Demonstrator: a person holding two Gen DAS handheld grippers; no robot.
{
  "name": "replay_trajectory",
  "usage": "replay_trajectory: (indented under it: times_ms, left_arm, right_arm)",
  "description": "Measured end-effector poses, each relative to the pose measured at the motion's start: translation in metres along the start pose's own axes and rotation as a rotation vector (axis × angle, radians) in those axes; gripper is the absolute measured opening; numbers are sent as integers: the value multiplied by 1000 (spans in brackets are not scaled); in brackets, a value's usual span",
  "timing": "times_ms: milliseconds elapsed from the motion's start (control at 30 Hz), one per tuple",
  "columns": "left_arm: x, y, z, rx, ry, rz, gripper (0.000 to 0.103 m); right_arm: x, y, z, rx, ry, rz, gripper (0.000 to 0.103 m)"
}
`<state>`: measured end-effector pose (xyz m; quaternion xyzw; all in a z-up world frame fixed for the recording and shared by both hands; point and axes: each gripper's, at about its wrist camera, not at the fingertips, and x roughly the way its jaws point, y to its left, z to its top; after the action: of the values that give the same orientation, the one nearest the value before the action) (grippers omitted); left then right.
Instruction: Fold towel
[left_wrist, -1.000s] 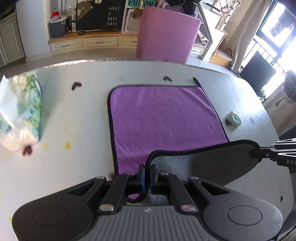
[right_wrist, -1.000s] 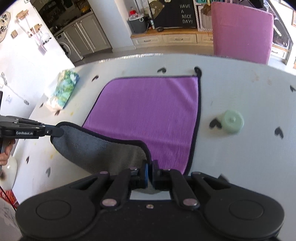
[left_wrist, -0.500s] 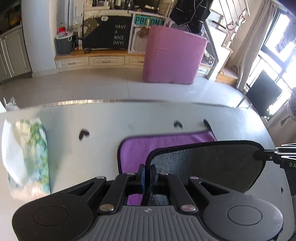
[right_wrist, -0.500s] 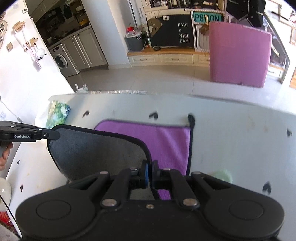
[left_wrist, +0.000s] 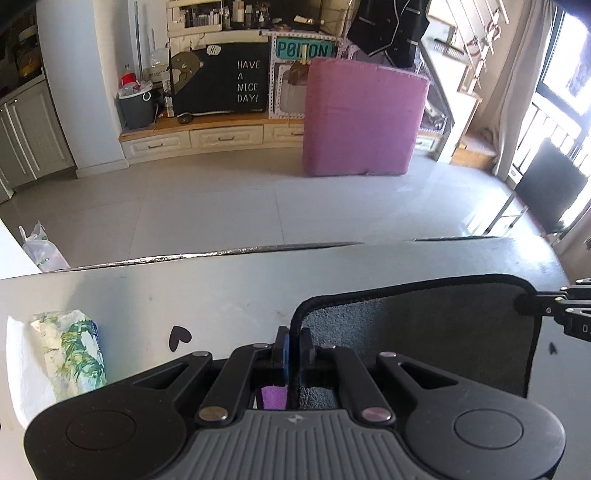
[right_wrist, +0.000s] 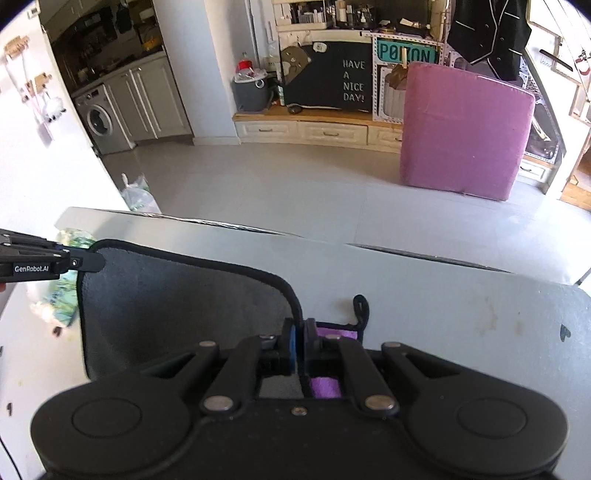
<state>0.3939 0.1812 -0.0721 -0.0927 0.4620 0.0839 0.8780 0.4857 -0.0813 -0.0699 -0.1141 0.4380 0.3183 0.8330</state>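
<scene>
The towel (left_wrist: 417, 339) is purple on one face and grey on the other, with black trim. Its near half is lifted and carried over the far half, so the grey underside faces me in both views (right_wrist: 177, 302). My left gripper (left_wrist: 291, 347) is shut on the towel's left near corner. My right gripper (right_wrist: 298, 343) is shut on the right near corner. Each gripper also shows at the edge of the other's view (left_wrist: 554, 314) (right_wrist: 48, 260). Only slivers of purple show by the jaws, and the towel's hanging loop (right_wrist: 360, 310) lies beyond the right gripper.
The white table (left_wrist: 207, 291) carries black heart stickers (left_wrist: 179, 336). A tissue pack with a green leaf print (left_wrist: 70, 358) lies at the left. The table's far edge (right_wrist: 424, 254) is close beyond the towel. A pink cushion (right_wrist: 465, 129) stands on the floor.
Both grippers have carried the towel's near edge forward over the purple face toward the far edge. The purple face is now almost covered by the grey underside.
</scene>
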Motion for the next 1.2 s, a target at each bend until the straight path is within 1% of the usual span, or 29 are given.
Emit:
replay_trajectory:
  times_ms: [100, 200, 433, 467, 500, 567, 600, 633, 667, 700, 733, 767, 833, 867, 900, 933, 967, 1000, 1133, 1200]
  left_arm:
    - [16, 0, -2, 1, 13, 16, 6]
    - [29, 3, -9, -20, 25, 13, 6]
    - [49, 6, -19, -34, 54, 30, 6]
    - [51, 7, -19, -39, 57, 34, 8]
    - [52, 8, -20, -44, 58, 36, 8]
    - [52, 10, -22, -45, 61, 48, 9]
    - [52, 10, -23, -44, 65, 50, 14]
    - [51, 11, -23, -46, 68, 49, 18]
    - [50, 10, -24, -48, 68, 48, 27]
    - [48, 10, -25, -51, 67, 48, 38]
    - [46, 9, -26, -53, 65, 47, 43]
    - [44, 9, -26, -52, 63, 44, 49]
    - [41, 6, -29, -53, 65, 39, 56]
    - [39, 4, -29, -54, 68, 38, 66]
    - [37, 2, -31, -54, 69, 37, 79]
    - [34, 0, -33, -53, 65, 36, 84]
    - [31, -2, -34, -50, 60, 36, 88]
    - [29, -4, -35, -50, 59, 36, 90]
    - [18, -10, -38, -57, 63, 34, 98]
    - [14, -12, -40, -65, 60, 36, 103]
  right_arm:
    - [16, -1, -2, 7, 26, -27, 4]
    - [32, -2, -7, 16, 46, -46, 4]
    - [64, -4, -17, 23, 95, -75, 5]
    - [65, -3, -19, 23, 95, -81, 5]
    - [66, -3, -20, 25, 95, -82, 5]
    - [66, -4, -22, 36, 88, -81, 14]
    - [65, -4, -21, 42, 81, -81, 23]
    - [63, -4, -22, 46, 73, -79, 28]
    - [63, -5, -23, 50, 66, -76, 29]
    - [61, -6, -24, 55, 60, -70, 34]
    - [58, -7, -25, 62, 56, -61, 41]
    - [57, -8, -27, 71, 51, -56, 45]
    - [52, -10, -29, 80, 38, -47, 58]
    - [49, -10, -30, 83, 31, -47, 61]
    - [48, -10, -31, 86, 25, -46, 69]
    - [45, -10, -33, 91, 19, -43, 78]
    - [43, -11, -33, 96, 15, -38, 81]
    - [41, -11, -33, 101, 9, -33, 84]
    - [30, -10, -37, 106, -7, -31, 95]
    - [24, -9, -39, 115, -10, -24, 99]
